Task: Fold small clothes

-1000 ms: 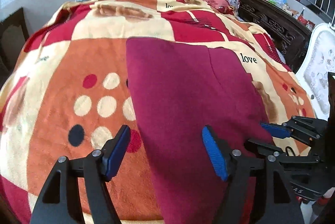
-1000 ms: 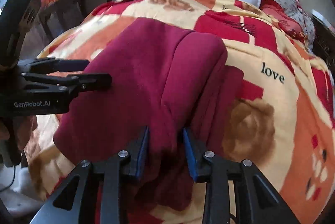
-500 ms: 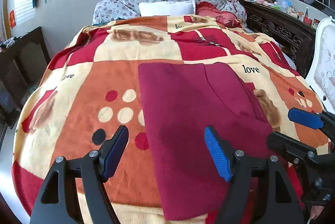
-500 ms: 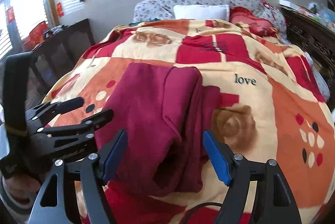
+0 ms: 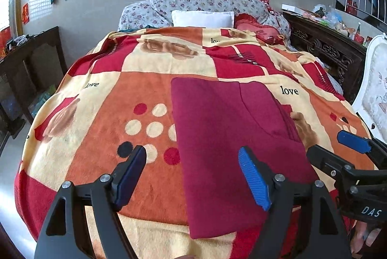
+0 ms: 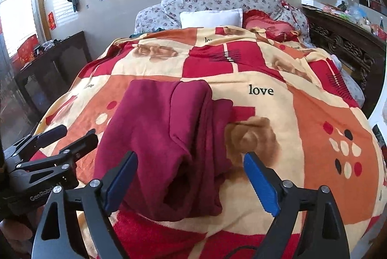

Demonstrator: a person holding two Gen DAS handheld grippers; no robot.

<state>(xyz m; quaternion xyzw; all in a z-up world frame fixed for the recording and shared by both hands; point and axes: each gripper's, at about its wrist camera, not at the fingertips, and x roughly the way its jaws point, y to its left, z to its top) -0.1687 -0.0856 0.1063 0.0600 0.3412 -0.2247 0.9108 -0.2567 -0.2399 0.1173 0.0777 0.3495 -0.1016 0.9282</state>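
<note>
From the left wrist, the maroon garment (image 5: 229, 145) lies on the patterned blanket (image 5: 96, 138), its long axis running near to far, mostly under the right jaw of the left gripper (image 5: 193, 176), which gapes, holding nothing.

From the right wrist, the right gripper (image 6: 191, 184), its jaws just opened, hangs released above the garment's near, probably open, end; it looks nearer.
</note>
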